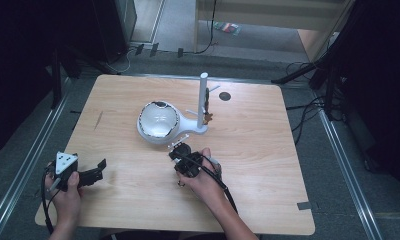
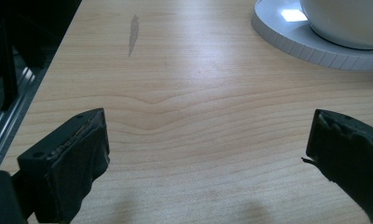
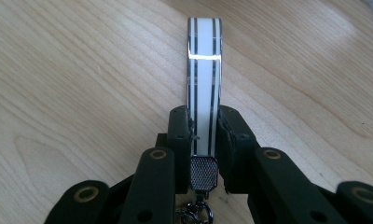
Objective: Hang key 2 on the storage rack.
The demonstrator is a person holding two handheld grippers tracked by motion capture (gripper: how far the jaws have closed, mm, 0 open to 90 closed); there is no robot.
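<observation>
A white strap with black stripes (image 3: 203, 70) stands on edge between the jaws of my right gripper (image 3: 204, 116), which is shut on it. A metal mesh end piece (image 3: 203, 173) and a small clasp (image 3: 194, 215) hang at its near end. In the high view the right gripper (image 1: 179, 148) is low over the table, just in front of a white stand (image 1: 193, 129) with a round bowl (image 1: 159, 120) and an upright post (image 1: 203, 97). My left gripper (image 1: 99, 170) rests at the table's near left, open, with nothing between its jaws (image 2: 208, 135).
The stand's ribbed base (image 2: 287, 39) and bowl (image 2: 343, 23) lie ahead and to the right of the left gripper. A small brown item (image 1: 208, 118) hangs on the post. A dark round spot (image 1: 224, 96) marks the far table. A metal rail (image 1: 28, 165) runs along the left side.
</observation>
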